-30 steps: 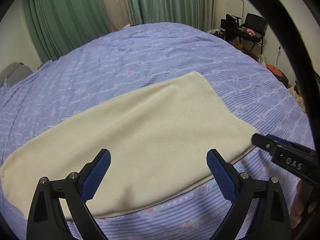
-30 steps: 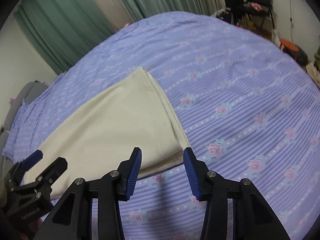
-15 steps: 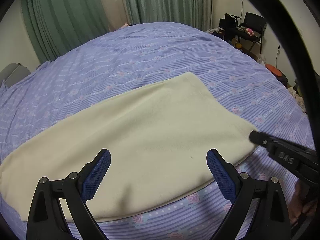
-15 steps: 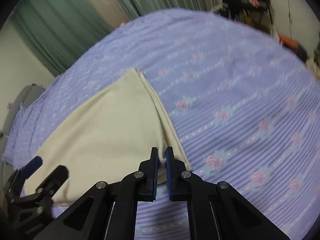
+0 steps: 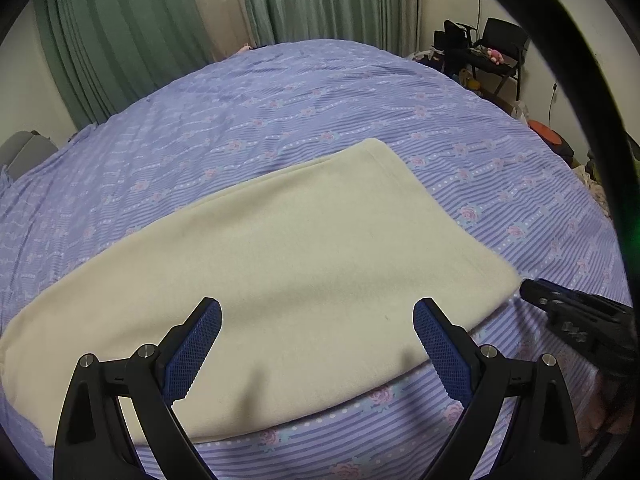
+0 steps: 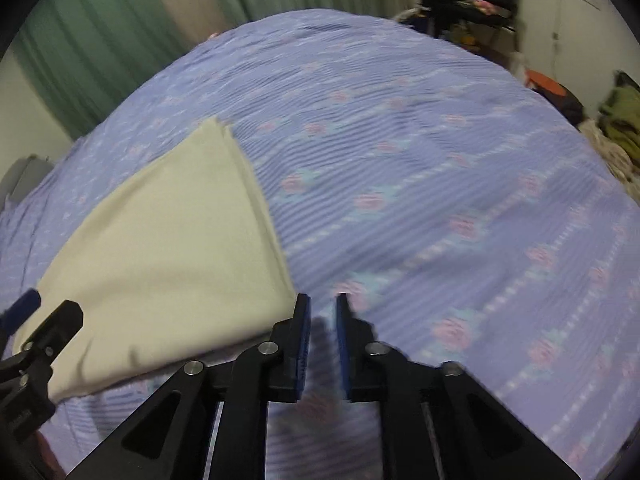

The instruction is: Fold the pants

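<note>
Cream pants (image 5: pixel 288 264) lie folded flat on a purple flowered bedspread (image 5: pixel 320 100). My left gripper (image 5: pixel 316 320) hovers open and wide over their near edge, with nothing between its pads. In the blurred right wrist view, my right gripper (image 6: pixel 322 308) sits just right of the pants' near right corner (image 6: pixel 280 292). Its jaws are opening, a narrow gap apart, and only bedspread (image 6: pixel 440 160) shows between them. The right gripper (image 5: pixel 560 312) also shows in the left wrist view, beside that corner. The left gripper's fingers (image 6: pixel 44 340) show at the lower left of the right wrist view.
Green curtains (image 5: pixel 120 40) hang behind the bed. A black chair with clutter (image 5: pixel 496 52) stands at the far right, and clothes are piled by the bed's right side (image 6: pixel 620 120). A grey object (image 5: pixel 24 152) sits at the far left.
The right gripper shut on the pants' near right corner, then let go and slid right off it, its jaws parting. The left gripper stayed open and almost still.
</note>
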A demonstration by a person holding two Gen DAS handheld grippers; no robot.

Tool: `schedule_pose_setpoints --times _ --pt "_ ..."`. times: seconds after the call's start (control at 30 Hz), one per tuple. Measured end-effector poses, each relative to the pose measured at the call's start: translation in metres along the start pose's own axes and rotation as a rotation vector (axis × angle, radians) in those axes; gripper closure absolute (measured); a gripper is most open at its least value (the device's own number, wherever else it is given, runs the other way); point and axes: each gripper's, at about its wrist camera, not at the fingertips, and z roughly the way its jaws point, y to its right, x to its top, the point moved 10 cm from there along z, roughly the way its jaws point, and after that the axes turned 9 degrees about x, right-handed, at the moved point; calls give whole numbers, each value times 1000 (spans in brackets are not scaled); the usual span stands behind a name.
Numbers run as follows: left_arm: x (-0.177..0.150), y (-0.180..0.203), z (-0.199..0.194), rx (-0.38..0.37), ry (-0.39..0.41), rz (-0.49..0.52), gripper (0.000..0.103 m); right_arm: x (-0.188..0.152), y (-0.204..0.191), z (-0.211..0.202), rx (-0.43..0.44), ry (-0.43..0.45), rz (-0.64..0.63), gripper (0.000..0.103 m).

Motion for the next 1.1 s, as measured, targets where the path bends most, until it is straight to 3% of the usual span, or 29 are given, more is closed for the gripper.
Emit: schedule_pose_setpoints --times 0.07,0.1,0.27,0.47,0.57,0.77,0.83,0.9,0.97,1.1 --pt "1 -1 -1 1 4 -5 5 -3 1 -10 75 24 63 59" --pt "1 -1 -1 3 5 -7 5 -4 1 -15 107 41 95 56" --pt "-1 -2 1 15 4 2 5 -14 -18 1 188 8 118 56" --pt "-1 -4 5 29 4 8 5 -23 -33 29 271 -39 184 45" --pt "0 -5 5 31 8 3 5 -20 -37 38 331 -25 233 33" --pt "2 -4 4 34 22 12 5 -10 -38 61 378 25 288 23" --pt "4 -5 4 38 28 15 5 -7 -38 65 369 33 288 23" --pt "5 -6 2 37 32 15 5 -3 -42 60 343 24 282 34" --pt "5 -8 1 34 38 8 5 9 -50 43 369 74 253 42" --pt "4 -13 3 38 26 -16 5 24 -55 40 386 99 202 44"
